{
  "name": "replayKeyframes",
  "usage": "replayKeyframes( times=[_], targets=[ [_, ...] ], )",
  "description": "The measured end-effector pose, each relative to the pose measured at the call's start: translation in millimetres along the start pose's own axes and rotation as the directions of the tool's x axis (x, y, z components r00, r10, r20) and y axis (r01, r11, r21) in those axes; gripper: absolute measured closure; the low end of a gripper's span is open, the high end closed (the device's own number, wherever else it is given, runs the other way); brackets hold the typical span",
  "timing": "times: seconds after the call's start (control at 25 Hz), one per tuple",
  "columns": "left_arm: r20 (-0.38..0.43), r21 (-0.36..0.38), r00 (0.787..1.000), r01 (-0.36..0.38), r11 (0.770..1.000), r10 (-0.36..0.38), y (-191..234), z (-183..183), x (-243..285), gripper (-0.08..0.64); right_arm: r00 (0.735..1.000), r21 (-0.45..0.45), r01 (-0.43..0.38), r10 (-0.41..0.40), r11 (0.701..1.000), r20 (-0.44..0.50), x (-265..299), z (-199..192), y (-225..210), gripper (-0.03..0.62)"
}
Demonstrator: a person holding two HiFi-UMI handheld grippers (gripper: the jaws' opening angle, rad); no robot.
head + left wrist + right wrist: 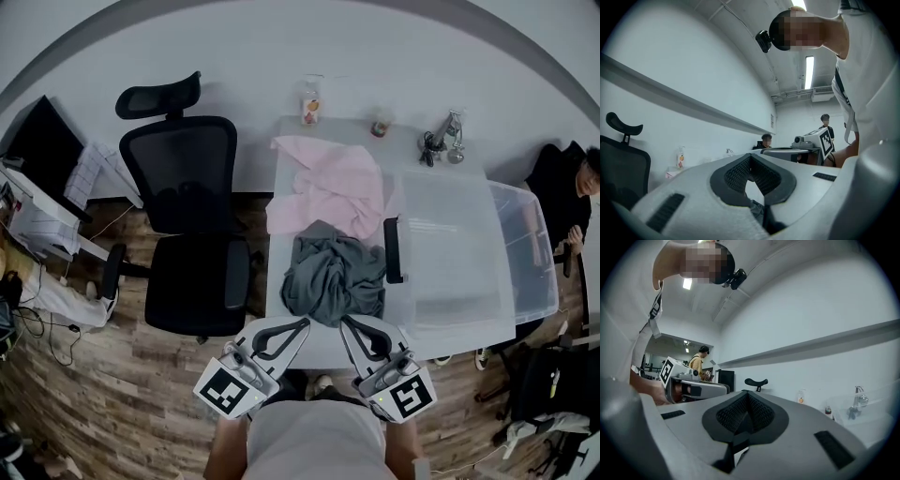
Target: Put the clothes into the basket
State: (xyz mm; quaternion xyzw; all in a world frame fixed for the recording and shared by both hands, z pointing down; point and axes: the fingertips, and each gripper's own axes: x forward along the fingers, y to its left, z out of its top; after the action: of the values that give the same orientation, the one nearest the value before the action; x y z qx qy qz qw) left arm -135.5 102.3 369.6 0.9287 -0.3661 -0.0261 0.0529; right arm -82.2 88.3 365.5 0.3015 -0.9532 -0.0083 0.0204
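A dark grey-green garment (333, 277) lies bunched in the middle of the white table (281, 319). A pink garment (330, 192) is spread behind it. The clear plastic basket (534, 262) stands at the table's right end, with a black handle (392, 250) on its near side. My left gripper (305, 323) and right gripper (344, 322) sit side by side at the table's front edge, just short of the grey garment. Both are shut and hold nothing. In the left gripper view the left gripper (750, 157) has its tips together. The right gripper view shows the right gripper (748, 394) the same.
A black office chair (187, 225) stands left of the table. A bottle (310, 103), a small cup (381, 124) and a metal object (448, 136) stand along the table's back edge by the wall. A person (567, 183) sits at the far right.
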Motion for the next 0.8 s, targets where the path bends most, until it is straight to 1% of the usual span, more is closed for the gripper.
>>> replayKeyframes(
  times=[0.24,0.36,0.44,0.52,0.64,0.8],
  targets=[
    [-0.016,-0.011,0.998,0.063,0.998,-0.063,22,-3,10,0.555,0.998,-0.009,0.061,-0.061,0.998,-0.025,20,-5,-12,0.586],
    [-0.017,-0.015,0.995,0.094,0.995,-0.094,28,-6,14,0.555,0.992,-0.013,0.097,-0.098,0.995,-0.074,22,-15,-19,0.586],
    [-0.021,-0.017,0.994,0.11,0.994,-0.11,32,-8,17,0.555,0.989,-0.02,0.12,-0.121,0.993,-0.081,25,-17,-24,0.586],
    [-0.025,-0.023,0.992,0.12,0.992,-0.121,36,-10,20,0.555,0.986,-0.029,0.136,-0.138,0.99,-0.095,27,-20,-30,0.586],
    [-0.036,-0.033,0.991,0.13,0.991,-0.131,42,-13,28,0.555,0.977,-0.04,0.145,-0.15,0.989,-0.155,29,-27,-38,0.586],
    [-0.059,-0.035,0.99,0.126,0.991,-0.128,48,-20,41,0.555,0.971,-0.032,0.145,-0.148,0.989,-0.188,33,-37,-52,0.586]
  ],
)
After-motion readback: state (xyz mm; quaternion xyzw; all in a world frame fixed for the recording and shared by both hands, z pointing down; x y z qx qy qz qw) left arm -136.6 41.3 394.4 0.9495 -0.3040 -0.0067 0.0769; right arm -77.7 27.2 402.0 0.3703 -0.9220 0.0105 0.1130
